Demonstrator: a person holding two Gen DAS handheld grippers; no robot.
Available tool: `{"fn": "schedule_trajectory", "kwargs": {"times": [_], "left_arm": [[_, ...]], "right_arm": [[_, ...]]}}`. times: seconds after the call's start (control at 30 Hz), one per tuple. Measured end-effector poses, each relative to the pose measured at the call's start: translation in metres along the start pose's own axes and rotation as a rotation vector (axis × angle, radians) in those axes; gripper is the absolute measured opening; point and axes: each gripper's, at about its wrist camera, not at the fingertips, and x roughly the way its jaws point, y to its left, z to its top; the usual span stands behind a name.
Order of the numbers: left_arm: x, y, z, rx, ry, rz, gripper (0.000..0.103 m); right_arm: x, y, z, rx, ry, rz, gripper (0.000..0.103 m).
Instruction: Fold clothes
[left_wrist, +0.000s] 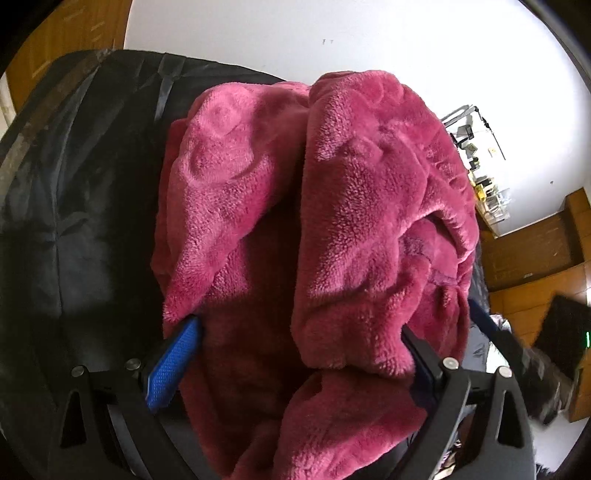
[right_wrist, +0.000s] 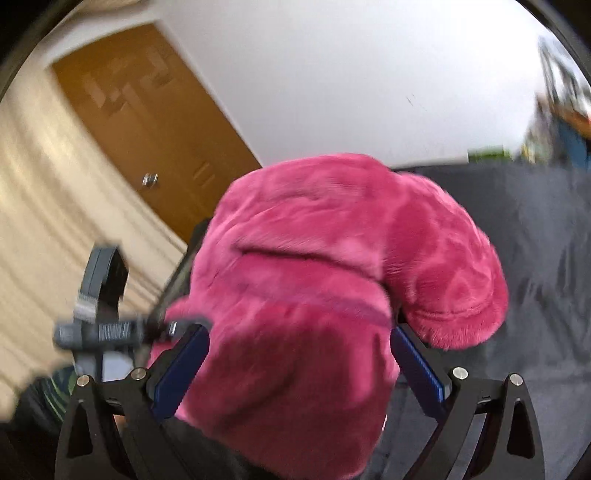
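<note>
A thick pink fleece garment (left_wrist: 332, 206) fills the left wrist view, bunched up between the fingers of my left gripper (left_wrist: 299, 332). The blue pads (left_wrist: 171, 363) stand wide apart with the bulky fleece filling the gap. In the right wrist view the same pink fleece garment (right_wrist: 332, 266) is bunched between the fingers of my right gripper (right_wrist: 299, 354), whose blue pads (right_wrist: 181, 373) press on its sides. Part of the other gripper (right_wrist: 99, 306) shows at the left, blurred. The garment hangs above a dark cloth surface (right_wrist: 546, 277).
A black fabric surface (left_wrist: 74, 203) lies to the left under the garment. A wooden door (right_wrist: 147, 122) and a cream curtain (right_wrist: 44, 240) stand behind. A white wall (left_wrist: 332, 44) and cluttered shelves (left_wrist: 480, 166) are at the right. Wooden floor (left_wrist: 535, 258) shows lower right.
</note>
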Motion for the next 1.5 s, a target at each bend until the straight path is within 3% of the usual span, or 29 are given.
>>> {"fn": "schedule_trajectory", "kwargs": {"times": [0.07,0.17,0.37,0.53,0.7,0.8,0.93,1.07,1.23,1.37,1.43,1.5], "left_arm": [[0.001,0.0,0.0,0.001,0.0,0.0,0.099],[0.002,0.001,-0.002,0.001,-0.001,-0.004,0.099],[0.004,0.0,-0.006,0.01,-0.01,-0.004,0.099],[0.002,0.002,-0.013,-0.004,-0.018,-0.009,0.099],[0.006,0.004,-0.026,0.002,-0.005,-0.009,0.099],[0.012,0.01,-0.032,-0.019,0.003,-0.008,0.099],[0.019,0.019,-0.038,-0.061,0.018,-0.023,0.099],[0.011,0.008,-0.035,-0.031,0.003,-0.011,0.099],[-0.011,-0.01,-0.03,0.014,-0.049,0.009,0.099],[-0.035,-0.034,-0.03,0.02,-0.121,-0.012,0.099],[-0.053,-0.008,-0.006,0.038,-0.15,-0.03,0.099],[-0.057,-0.013,-0.004,0.082,-0.16,-0.049,0.099]], "right_arm": [[0.011,-0.018,0.013,0.071,0.019,0.03,0.1],[0.029,-0.037,0.033,0.104,0.031,-0.001,0.1],[0.054,-0.013,0.094,-0.135,-0.001,-0.173,0.1],[0.081,0.041,0.133,-0.352,-0.015,-0.217,0.1],[0.139,0.078,0.132,-0.472,0.127,-0.178,0.1],[0.177,0.078,0.122,-0.531,0.228,-0.235,0.1],[0.186,0.075,0.125,-0.508,0.263,-0.232,0.1],[0.167,0.082,0.129,-0.508,0.198,-0.189,0.1],[0.097,0.098,0.133,-0.47,0.052,-0.107,0.1],[0.049,0.077,0.126,-0.335,-0.038,-0.074,0.1],[0.032,0.058,0.117,-0.268,-0.04,-0.091,0.1],[0.029,0.037,0.108,-0.213,-0.01,-0.113,0.1]]}}
